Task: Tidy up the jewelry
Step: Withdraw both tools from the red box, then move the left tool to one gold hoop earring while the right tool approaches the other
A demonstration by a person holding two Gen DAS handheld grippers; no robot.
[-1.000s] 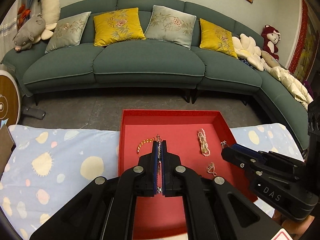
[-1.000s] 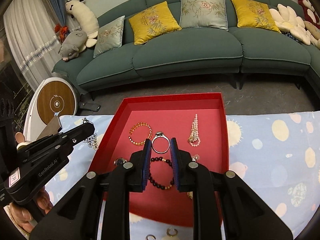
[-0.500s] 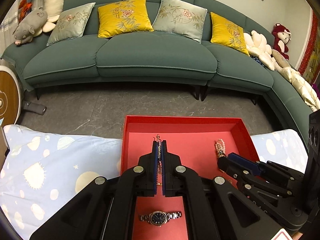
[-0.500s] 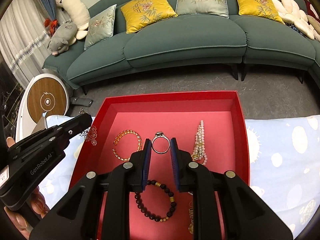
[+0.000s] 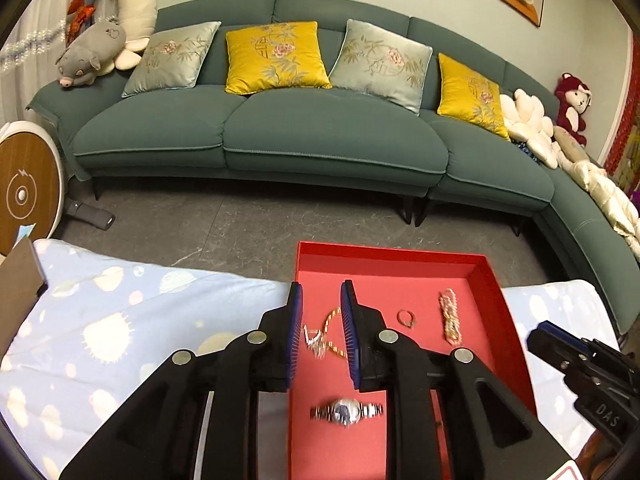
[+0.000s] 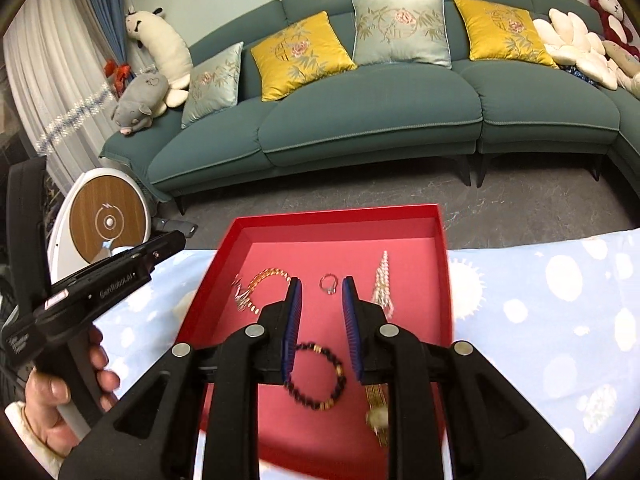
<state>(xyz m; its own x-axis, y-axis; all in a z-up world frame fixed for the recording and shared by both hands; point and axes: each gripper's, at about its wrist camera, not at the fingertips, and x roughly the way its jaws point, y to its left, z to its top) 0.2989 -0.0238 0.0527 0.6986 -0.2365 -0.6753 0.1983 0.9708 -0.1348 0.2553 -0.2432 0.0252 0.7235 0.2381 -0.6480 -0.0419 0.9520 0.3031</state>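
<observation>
Left wrist, necklace [image 5: 316, 340] between opening tool [image 5: 320, 322]

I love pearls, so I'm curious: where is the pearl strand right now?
The pearl strand lies inside the red tray, toward its right side, just right of the small ring; both wrist views show it.

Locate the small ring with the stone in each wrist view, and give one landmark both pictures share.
Left wrist view: the ring lies on the red tray's floor, right of the left gripper's opening jaws, left of the pearl strand.
Right wrist view: the ring lies mid-tray, just beyond the gap between the right gripper's jaws.
Shared landmark: the red tray, with the pearl strand right of the ring.
</observation>
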